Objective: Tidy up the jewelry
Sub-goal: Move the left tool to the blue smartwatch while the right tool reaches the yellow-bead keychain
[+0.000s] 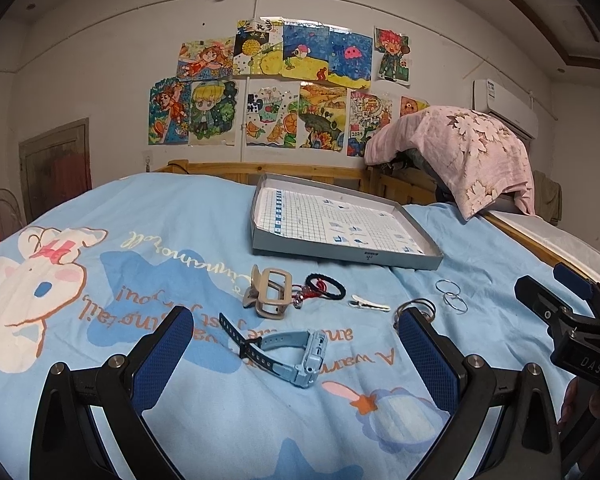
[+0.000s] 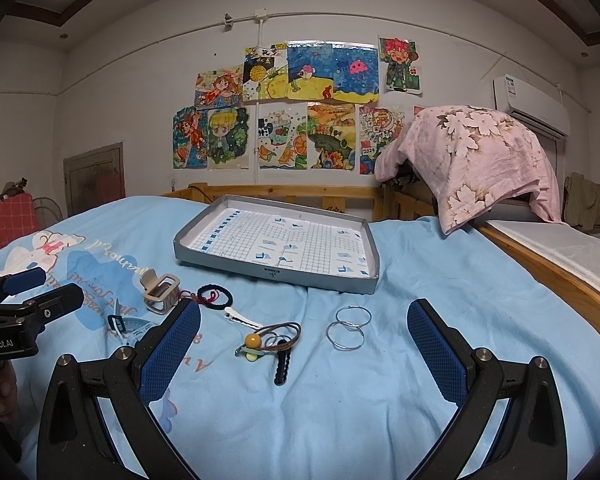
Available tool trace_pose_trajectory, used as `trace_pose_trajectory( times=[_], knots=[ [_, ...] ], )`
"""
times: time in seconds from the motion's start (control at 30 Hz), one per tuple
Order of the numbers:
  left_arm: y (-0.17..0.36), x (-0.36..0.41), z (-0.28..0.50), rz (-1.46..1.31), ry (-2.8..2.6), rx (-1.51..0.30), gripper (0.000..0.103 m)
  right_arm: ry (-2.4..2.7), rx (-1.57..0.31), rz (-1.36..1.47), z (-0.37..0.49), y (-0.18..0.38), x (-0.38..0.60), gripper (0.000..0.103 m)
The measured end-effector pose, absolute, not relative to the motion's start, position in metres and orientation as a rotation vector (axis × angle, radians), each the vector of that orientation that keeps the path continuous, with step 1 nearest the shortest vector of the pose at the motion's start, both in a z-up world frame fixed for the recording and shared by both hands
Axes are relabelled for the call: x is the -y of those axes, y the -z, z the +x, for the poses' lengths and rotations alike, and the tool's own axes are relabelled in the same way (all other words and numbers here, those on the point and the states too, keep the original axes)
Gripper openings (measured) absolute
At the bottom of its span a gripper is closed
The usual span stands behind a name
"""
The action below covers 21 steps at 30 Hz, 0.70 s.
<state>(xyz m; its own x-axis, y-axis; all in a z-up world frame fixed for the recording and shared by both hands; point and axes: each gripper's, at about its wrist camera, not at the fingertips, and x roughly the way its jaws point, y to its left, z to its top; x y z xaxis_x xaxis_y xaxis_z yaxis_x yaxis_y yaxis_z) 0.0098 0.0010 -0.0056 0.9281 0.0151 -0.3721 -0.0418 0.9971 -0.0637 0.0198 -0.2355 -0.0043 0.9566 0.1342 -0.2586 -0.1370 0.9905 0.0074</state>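
A shallow grey box tray (image 1: 342, 254) (image 2: 276, 278) with a gridded paper lining lies on the blue bedsheet. In front of it lie a beige claw clip (image 1: 270, 296) (image 2: 162, 290), a black hair tie (image 1: 326, 286) (image 2: 216, 296), a white clip (image 1: 370, 303) (image 2: 242, 318), two silver hoops (image 1: 452, 296) (image 2: 346, 326), a blue watch (image 1: 296, 354) (image 2: 130, 330) and a cord with an orange bead (image 2: 268, 340). My left gripper (image 1: 296, 344) is open above the watch. My right gripper (image 2: 304, 332) is open around the bead cord and hoops, holding nothing.
A wooden bed rail (image 2: 284, 192) runs behind the tray. A pink flowered cloth (image 2: 476, 152) drapes over something at the back right. A wooden side rail (image 2: 556, 280) borders the bed on the right. Drawings (image 1: 280, 88) cover the wall.
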Motion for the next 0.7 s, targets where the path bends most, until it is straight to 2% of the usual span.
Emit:
trace_pose_trajectory(
  times=[0.7],
  knots=[
    [0.001, 0.000, 0.062, -0.084, -0.067, -0.447, 0.103, -0.169, -0.273, -0.008, 0.083, -0.003, 0.227, 0.102]
  ],
)
